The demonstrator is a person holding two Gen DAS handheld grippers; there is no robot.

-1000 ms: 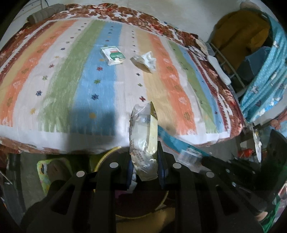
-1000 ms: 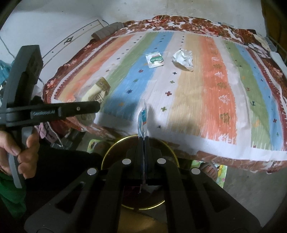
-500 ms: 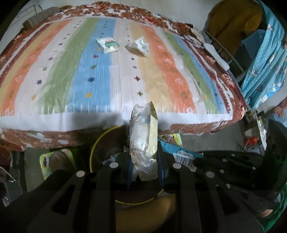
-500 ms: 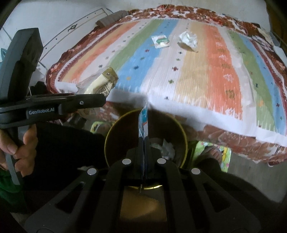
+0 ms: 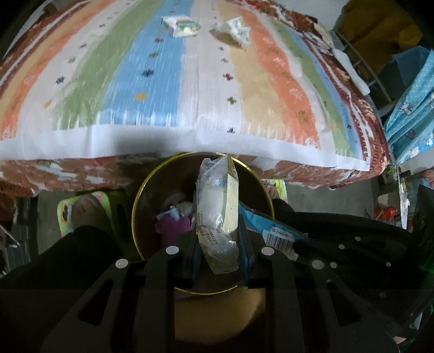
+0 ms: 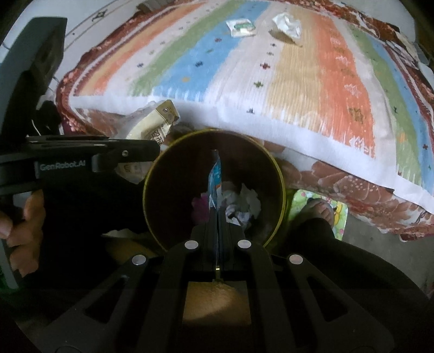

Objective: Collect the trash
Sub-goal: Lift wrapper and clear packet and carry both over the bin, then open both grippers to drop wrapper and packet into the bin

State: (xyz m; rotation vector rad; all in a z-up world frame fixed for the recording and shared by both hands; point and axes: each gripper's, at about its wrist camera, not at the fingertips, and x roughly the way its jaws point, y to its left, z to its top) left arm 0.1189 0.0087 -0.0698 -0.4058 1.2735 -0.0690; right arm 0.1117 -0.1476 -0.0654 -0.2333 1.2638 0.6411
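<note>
My left gripper [image 5: 218,244] is shut on a clear and yellow plastic wrapper [image 5: 217,206], which hangs over the mouth of a round bin with a gold rim [image 5: 141,195]. A thin blue wrapper [image 6: 215,182] stands edge-on in my right gripper [image 6: 217,217], shut on it above the same bin [image 6: 280,187]. Crumpled paper and a purple scrap lie inside the bin. In the right wrist view the left gripper [image 6: 152,148] shows at the left with its wrapper [image 6: 156,127]. On the striped bedspread a small white and green packet [image 5: 183,25] and a crumpled white paper [image 5: 236,30] lie far back.
The striped bedspread [image 5: 162,95] covers a bed whose front edge overhangs the bin. A foot in a patterned sandal [image 6: 320,209] stands beside the bin. Blue patterned cloth [image 5: 412,103] and a wire rack sit at the right. A hand [image 6: 19,230] holds the left gripper's handle.
Both grippers have sunk and tipped downward from over the bed's edge to above the bin's mouth. Each has kept its wrapper. The bin's inside has come into view.
</note>
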